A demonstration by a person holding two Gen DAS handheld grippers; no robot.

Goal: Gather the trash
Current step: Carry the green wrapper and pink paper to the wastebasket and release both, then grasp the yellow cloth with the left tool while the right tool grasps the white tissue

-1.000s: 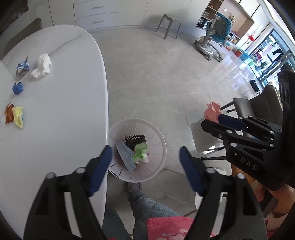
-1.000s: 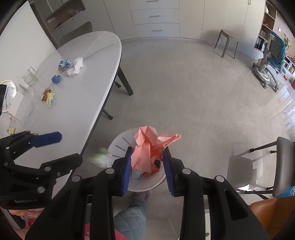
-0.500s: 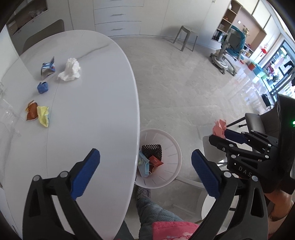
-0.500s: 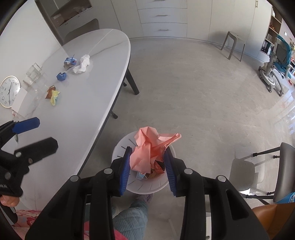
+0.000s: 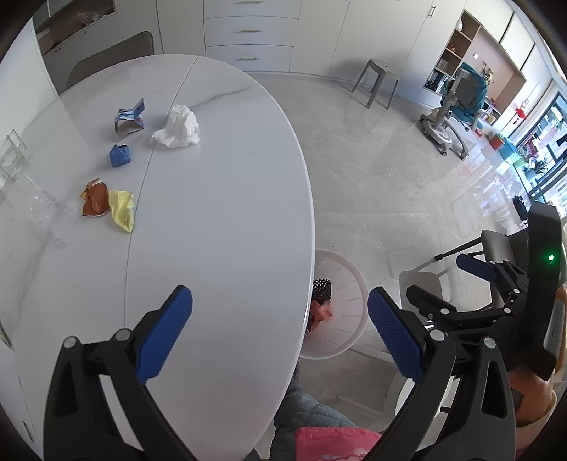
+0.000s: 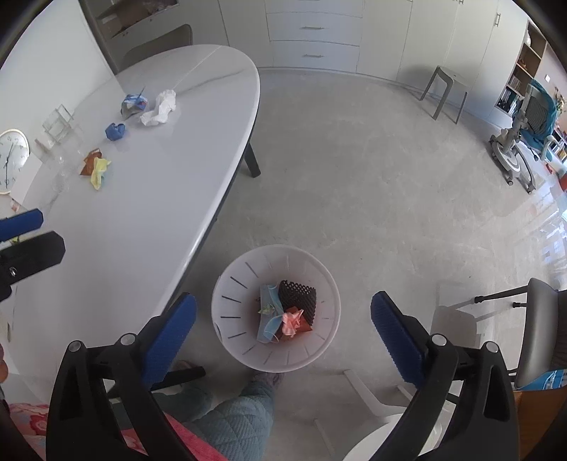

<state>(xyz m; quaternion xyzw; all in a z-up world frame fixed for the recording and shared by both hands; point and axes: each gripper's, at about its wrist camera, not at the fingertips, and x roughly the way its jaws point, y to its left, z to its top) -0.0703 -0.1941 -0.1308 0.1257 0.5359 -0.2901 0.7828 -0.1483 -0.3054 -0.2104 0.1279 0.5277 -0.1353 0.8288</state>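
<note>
Grey stool (image 6: 443,90), wall clock (image 6: 10,160), white drawers (image 6: 313,26).

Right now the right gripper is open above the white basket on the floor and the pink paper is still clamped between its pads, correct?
Not quite. The right gripper is open above the white basket, but it holds nothing: the pink paper lies inside the basket among the other trash, as the right wrist view shows.
</note>
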